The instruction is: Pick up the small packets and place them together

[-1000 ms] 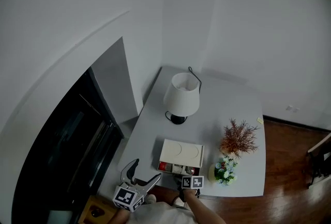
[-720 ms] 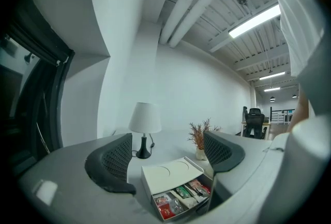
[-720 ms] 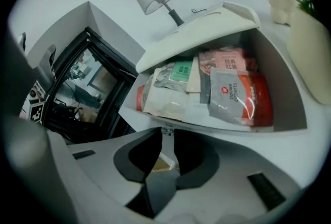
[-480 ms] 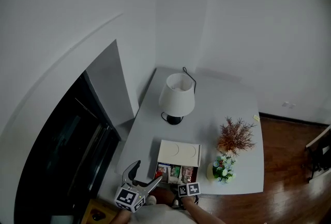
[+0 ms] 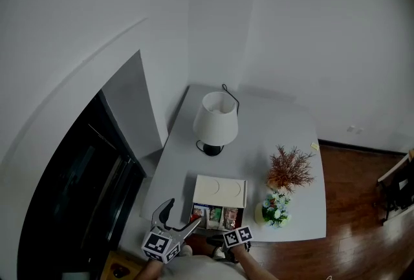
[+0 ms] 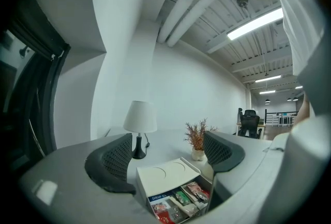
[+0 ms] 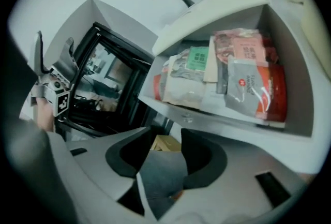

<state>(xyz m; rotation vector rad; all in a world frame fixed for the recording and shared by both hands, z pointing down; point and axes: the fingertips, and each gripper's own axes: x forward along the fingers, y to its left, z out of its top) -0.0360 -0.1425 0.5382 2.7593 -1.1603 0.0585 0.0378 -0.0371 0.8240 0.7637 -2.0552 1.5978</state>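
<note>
Several small packets (image 5: 214, 216) lie in the pulled-out drawer (image 5: 208, 229) of a white box (image 5: 220, 188) at the table's near edge. In the right gripper view the packets (image 7: 243, 73) are red, green, pink and tan, lying side by side above the drawer's front wall (image 7: 227, 125). My right gripper (image 5: 231, 232) sits just in front of the drawer. Its jaws (image 7: 165, 153) are opening and nothing is between them. My left gripper (image 5: 182, 213) hangs open left of the box, empty; seen along its own jaws (image 6: 165, 153), it frames the box (image 6: 166, 175) and the packets (image 6: 181, 201).
A white table lamp (image 5: 215, 120) stands behind the box. A dried reddish plant (image 5: 289, 170) and a small flower pot (image 5: 274, 207) stand to its right. A dark glass panel (image 5: 77, 194) runs along the table's left side. Wooden floor (image 5: 362, 207) lies to the right.
The drawer has slid out of the box toward me, exposing more packets. My right gripper has drawn back with it, and its jaws have parted.
</note>
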